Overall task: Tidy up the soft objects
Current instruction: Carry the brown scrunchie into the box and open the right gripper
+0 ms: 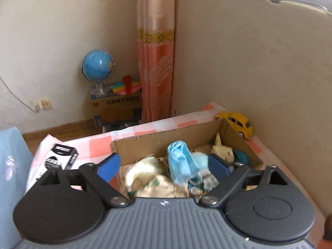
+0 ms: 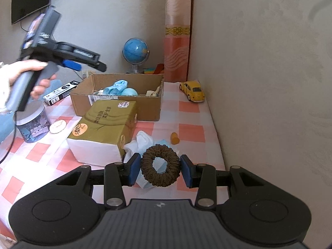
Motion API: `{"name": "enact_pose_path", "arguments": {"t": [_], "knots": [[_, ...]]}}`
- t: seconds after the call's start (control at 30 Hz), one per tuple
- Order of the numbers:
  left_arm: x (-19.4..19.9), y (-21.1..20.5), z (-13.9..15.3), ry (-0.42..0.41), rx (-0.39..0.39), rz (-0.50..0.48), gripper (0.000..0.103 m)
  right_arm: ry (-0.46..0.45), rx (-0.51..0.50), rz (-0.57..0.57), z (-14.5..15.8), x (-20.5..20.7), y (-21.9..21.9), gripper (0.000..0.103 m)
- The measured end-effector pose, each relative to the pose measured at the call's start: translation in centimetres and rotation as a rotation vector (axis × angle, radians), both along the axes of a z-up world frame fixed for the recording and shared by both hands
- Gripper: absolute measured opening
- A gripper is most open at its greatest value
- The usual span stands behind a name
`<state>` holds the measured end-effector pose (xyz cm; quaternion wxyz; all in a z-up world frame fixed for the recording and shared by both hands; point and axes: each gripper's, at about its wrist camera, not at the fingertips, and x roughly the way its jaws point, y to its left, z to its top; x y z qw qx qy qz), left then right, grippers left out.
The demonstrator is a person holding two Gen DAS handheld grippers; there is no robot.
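Observation:
An open cardboard box (image 1: 145, 143) (image 2: 116, 103) on the checked tablecloth holds soft things: a blue glove (image 1: 180, 161) (image 2: 115, 87), a pale blue ball (image 2: 129, 91), a cream bundle (image 1: 143, 172). My left gripper (image 1: 164, 166) is open and empty above the box; it also shows in the right wrist view (image 2: 87, 62), held in the air. My right gripper (image 2: 159, 170) is open, its jaws on either side of a brown knitted scrunchie (image 2: 160, 168) that lies on a blue face mask (image 2: 145, 183). A white sock (image 2: 139, 143) lies just beyond.
A tissue pack (image 2: 103, 128) stands left of the scrunchie. A yellow toy car (image 2: 193, 91) (image 1: 238, 124) sits by the wall. A clear jar (image 2: 33, 124), a small cream pad (image 2: 57, 126), a black-and-white carton (image 2: 60, 93) (image 1: 60, 157) and an orange cap (image 2: 174, 138) are on the table.

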<state>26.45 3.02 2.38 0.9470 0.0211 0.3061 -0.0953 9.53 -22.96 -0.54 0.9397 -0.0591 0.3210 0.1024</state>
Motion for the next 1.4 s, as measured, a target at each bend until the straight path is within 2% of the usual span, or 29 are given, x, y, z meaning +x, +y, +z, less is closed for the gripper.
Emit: {"name": "enact_pose_path", "arguments": {"t": [0.3,0.4,0.5,0.67,1.03,1.23,1.27,1.3,1.33,1.4], "knots": [[-9.1,0.2,0.3,-0.032,0.047,-0.035,0.101,0.005,-0.015,0.041,0.9,1.2,1.4,0.047],[-11.2,0.2,-0.2,-0.028,0.066,-0.016,0.101,-0.004,-0.021,0.053,1.6,1.8,2.0,0.047],[-12.9,0.4,-0.7,-0.020,0.053,-0.012,0.101,-0.016,-0.020,0.068,2.3,2.7,2.6,0.047],[-14.9,0.8,-1.3,-0.015,0.005,-0.004,0.101,-0.036,-0.020,0.105,3.7,5.7,3.9,0.047],[-17.0,1.4,-4.1,0.045,0.066,0.009,0.101,-0.093,-0.110,0.180,5.5,15.3,8.0,0.047],[-17.3,1.8,-4.7,0.067,0.061,0.021,0.101,-0.059,-0.100,0.190,5.1,19.9,9.3,0.047],[-17.3,1.8,-4.8,0.070,0.060,0.022,0.101,-0.053,-0.093,0.192,5.0,20.4,9.4,0.048],[-17.2,1.8,-4.8,0.073,0.058,0.023,0.101,-0.048,-0.088,0.192,5.0,20.9,9.5,0.056],[-17.2,1.8,-4.9,0.075,0.058,0.025,0.101,-0.039,-0.083,0.196,4.9,21.1,9.6,0.071],[-17.2,1.7,-4.9,0.074,0.064,0.028,0.101,-0.052,-0.071,0.189,5.0,21.0,9.5,0.086]]}}
